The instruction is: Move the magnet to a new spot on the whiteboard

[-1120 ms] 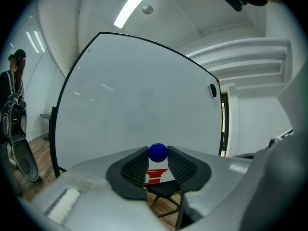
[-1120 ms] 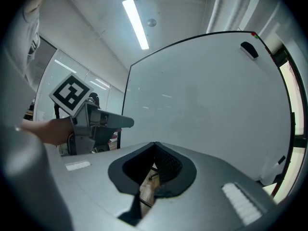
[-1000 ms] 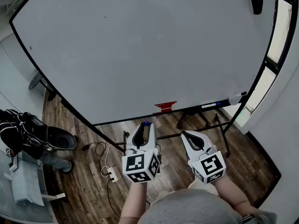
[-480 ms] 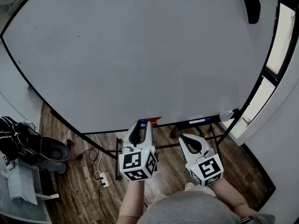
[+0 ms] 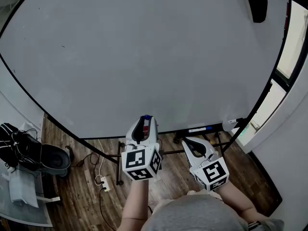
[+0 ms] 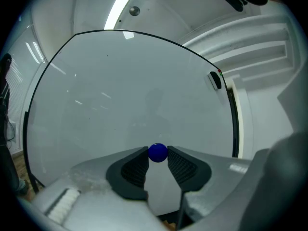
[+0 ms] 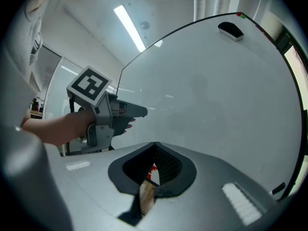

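Magnet (image 6: 158,152): I am pinching it between left gripper (image 5: 145,121) jaws, facing whiteboard (image 5: 144,57).
Right gripper (image 7: 155,148): I am holding jaws closed, empty, near whiteboard's lower edge.

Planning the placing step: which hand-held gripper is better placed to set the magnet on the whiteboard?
Left. The left hand-held gripper holds the blue magnet between its jaws, facing the whiteboard. The right hand-held gripper is shut on nothing.

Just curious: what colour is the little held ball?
Round magnet: deep blue, best in left gripper view.
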{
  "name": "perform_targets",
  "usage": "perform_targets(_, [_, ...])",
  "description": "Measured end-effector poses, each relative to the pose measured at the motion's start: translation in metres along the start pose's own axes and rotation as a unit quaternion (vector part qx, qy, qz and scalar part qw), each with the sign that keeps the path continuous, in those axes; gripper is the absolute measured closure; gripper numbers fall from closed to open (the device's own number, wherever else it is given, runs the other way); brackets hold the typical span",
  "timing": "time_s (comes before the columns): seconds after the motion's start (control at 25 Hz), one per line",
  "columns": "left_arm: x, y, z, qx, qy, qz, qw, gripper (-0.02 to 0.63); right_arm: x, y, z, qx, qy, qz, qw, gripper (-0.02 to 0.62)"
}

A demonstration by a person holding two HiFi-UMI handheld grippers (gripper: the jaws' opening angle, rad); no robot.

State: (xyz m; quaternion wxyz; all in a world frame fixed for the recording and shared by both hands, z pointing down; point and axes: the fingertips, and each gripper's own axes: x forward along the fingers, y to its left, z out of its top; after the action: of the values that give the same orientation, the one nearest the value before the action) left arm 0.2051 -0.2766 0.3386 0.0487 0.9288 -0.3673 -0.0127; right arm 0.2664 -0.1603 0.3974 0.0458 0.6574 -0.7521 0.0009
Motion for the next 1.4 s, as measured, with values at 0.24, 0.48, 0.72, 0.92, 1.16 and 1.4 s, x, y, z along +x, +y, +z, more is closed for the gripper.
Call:
perform_targets(0.24, [0.029,-0.014,0.001,0.011,-0.002,0.008,0.9999,0.477,0.003,-0.026,-0.009,0.007,-0.003,0.01,1.0,0.595])
perform_targets(0.48, [0.057,-0.025,0.004,0.026,-0.002,0.017,0.9995,0.477,0.006,-0.049,-0.015,0.012,-0.003,0.019,1.0,0.595])
perform_targets(0.72, [0.081,-0.023,0.01,0.034,-0.006,0.034,0.9988,0.477,0.008,-0.064,-0.019,0.011,0.0,0.027,1.0,0.595])
perform_targets(0.92, [0.099,-0.021,0.013,0.036,-0.01,0.046,0.9983,0.477,0.009,-0.077,-0.027,0.011,0.007,0.033,0.999,0.595])
perform_targets(1.16, [0.11,-0.019,0.015,0.034,-0.012,0.058,0.9976,0.477,0.007,-0.087,-0.032,0.012,0.014,0.038,0.999,0.595])
perform_targets(1.4, [0.109,-0.017,0.017,0.037,-0.019,0.063,0.9972,0.477,0.009,-0.087,-0.033,0.011,0.016,0.045,0.999,0.595])
